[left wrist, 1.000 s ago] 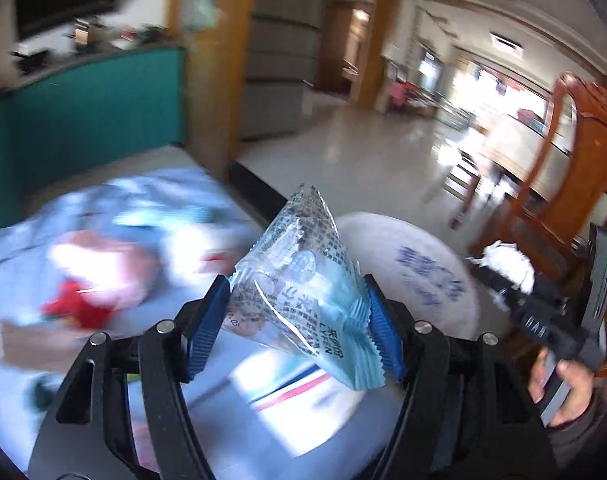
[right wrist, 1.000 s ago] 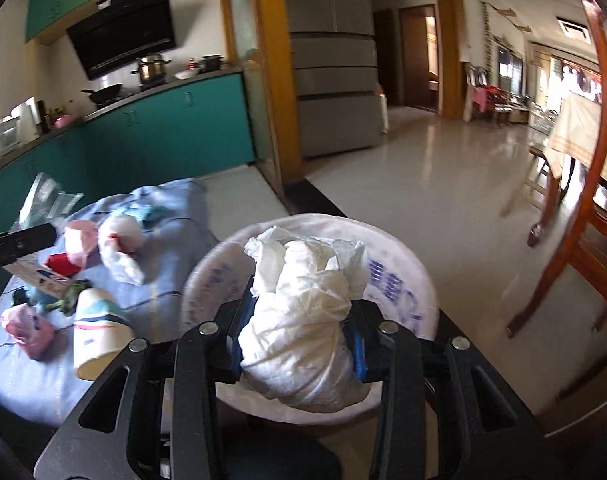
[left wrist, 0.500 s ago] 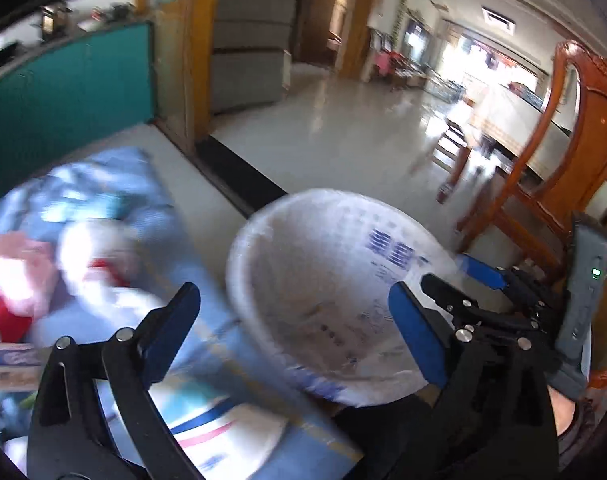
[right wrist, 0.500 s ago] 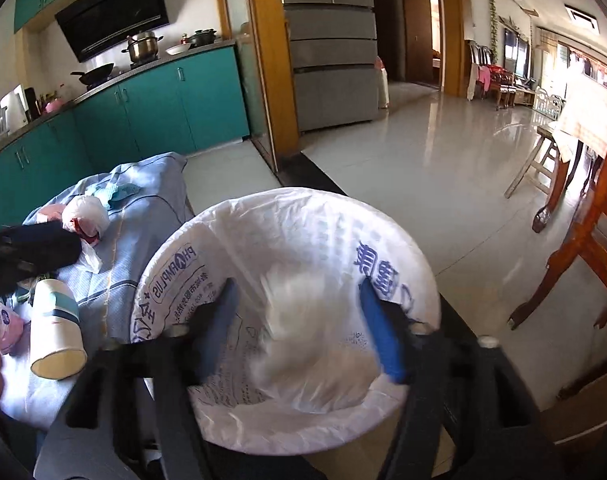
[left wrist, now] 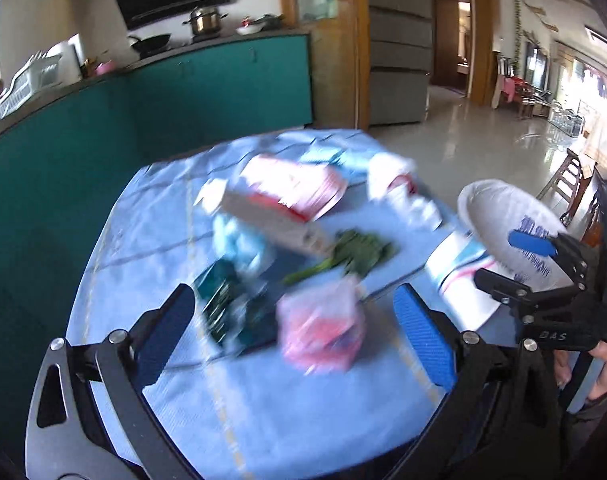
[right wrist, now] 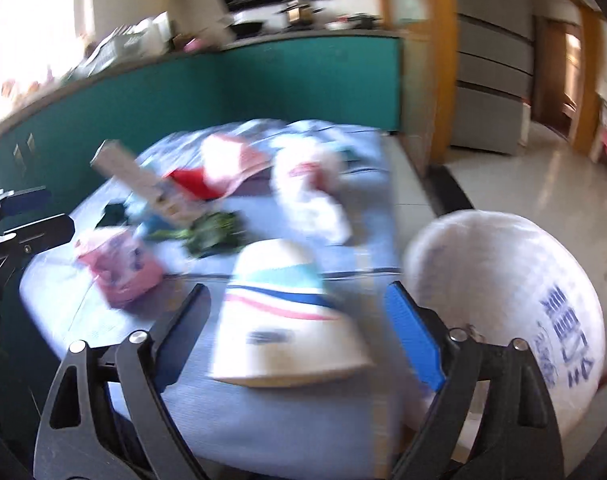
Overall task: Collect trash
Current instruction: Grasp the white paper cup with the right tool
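Observation:
Both views are blurred by motion. My left gripper (left wrist: 293, 322) is open and empty above the table, with a pink wrapper (left wrist: 323, 330) and a dark green packet (left wrist: 231, 312) between its fingers below. My right gripper (right wrist: 299, 324) is open and empty over a paper cup (right wrist: 283, 332) lying on its side. The white-bagged trash bin (right wrist: 515, 292) stands at the table's right edge; it also shows in the left wrist view (left wrist: 499, 216). Green leaves (left wrist: 355, 254), a long carton (left wrist: 271, 220) and a crumpled white bag (right wrist: 311, 188) lie farther back.
The table has a light blue cloth (left wrist: 263, 408). Teal kitchen cabinets (left wrist: 143, 120) run behind it. A grey fridge (left wrist: 399, 60) and a tiled floor (left wrist: 483, 132) lie to the right, with wooden chairs (left wrist: 567, 176) beyond.
Both grippers let go of their loads, the clear wrapper and the white tissue wad, over the bin. Both have swung left from the bin to the table, open.

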A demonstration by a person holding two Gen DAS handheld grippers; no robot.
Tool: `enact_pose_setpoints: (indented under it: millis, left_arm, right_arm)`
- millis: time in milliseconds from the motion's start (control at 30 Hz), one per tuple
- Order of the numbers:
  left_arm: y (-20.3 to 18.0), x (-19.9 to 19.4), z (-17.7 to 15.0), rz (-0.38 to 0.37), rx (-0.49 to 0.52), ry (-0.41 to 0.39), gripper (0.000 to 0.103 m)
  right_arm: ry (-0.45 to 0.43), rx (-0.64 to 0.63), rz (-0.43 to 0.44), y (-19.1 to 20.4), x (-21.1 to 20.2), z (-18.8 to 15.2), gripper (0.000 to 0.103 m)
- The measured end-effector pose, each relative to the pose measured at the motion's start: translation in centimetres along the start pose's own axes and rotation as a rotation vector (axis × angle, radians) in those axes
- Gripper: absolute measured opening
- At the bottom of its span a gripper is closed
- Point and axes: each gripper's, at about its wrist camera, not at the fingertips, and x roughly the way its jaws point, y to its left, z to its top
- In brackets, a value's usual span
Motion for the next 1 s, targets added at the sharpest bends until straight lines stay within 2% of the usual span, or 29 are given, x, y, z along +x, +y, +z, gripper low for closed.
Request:
enact_pose_setpoints:
  millis: [100, 233, 433, 667, 833, 1000]
  left_arm:
    - [1.0, -0.1, -1.1, -0.014, -0.018, 0.021, 0.099]
    - [0.7, 0.1, -2.0, -0.016, 0.006, 0.03, 0.099]
    - [0.5, -1.1, -2.4, 0.015, 0.059, -0.009, 0.099]
    - [2.7, -2.6, -2.9, -0.009, 0.009, -0.023, 0.099]
    - [4.2, -3.2, -2.9, -0.008, -0.01, -0.04, 0.099]
    - [5.0, -2.7, -2.6, 0.007, -0.065, -0.046, 0.099]
  right_arm:
    - [0.033, -0.041, -0.018, 1.8, 1.5, 0.3, 0.089]
    - [0.085, -0.042, -0.068, 2.0, 2.8, 0.0, 0.089]
    - [0.112, -0.038, -0.092, 2.0, 3.4, 0.2, 0.09]
    - [0.16, -0.083, -0.103, 3.6, 4.2, 0.6, 0.09]
    - [0.255, -0.234, -0.126, 4.8, 5.1, 1.7, 0.089]
    - [0.329, -0.273, -0.066, 3.8, 6.4, 3.8, 0.089]
